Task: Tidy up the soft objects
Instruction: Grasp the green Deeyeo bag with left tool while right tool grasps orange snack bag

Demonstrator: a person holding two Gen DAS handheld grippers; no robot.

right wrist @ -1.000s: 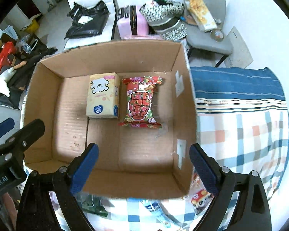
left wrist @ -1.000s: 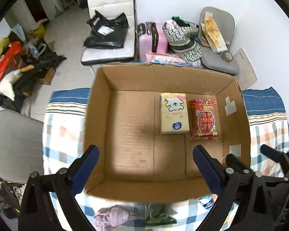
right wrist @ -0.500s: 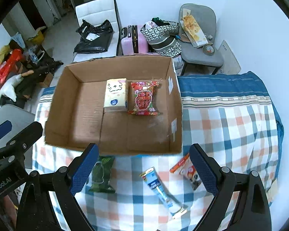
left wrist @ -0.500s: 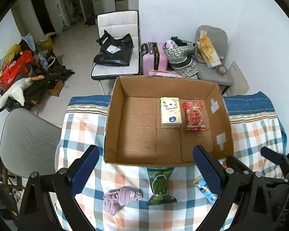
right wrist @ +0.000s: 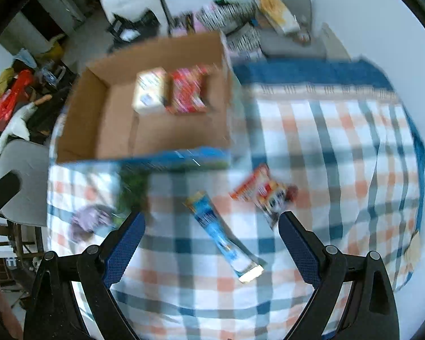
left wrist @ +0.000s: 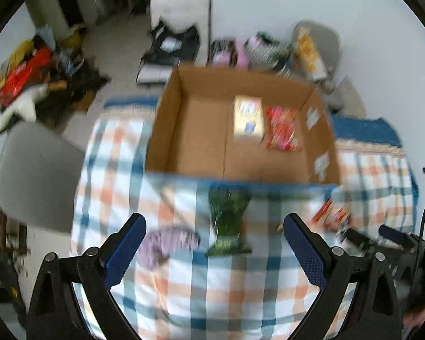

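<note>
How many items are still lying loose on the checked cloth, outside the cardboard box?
4: a purple cloth bundle at left, a green packet before the box, a blue packet in the middle, and an orange-red packet at right. The box could hide others.

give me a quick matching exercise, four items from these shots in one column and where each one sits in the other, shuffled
Things:
1. yellow tissue pack
2. green packet
3. purple cloth
4. blue tube

Places:
A. on the checked cloth, between the right gripper's open fingers
B. inside the cardboard box, beside the red packet
C. on the cloth just in front of the box
D. on the cloth, left of the green packet

Pairs: 1-B, 2-C, 3-D, 4-A
</note>
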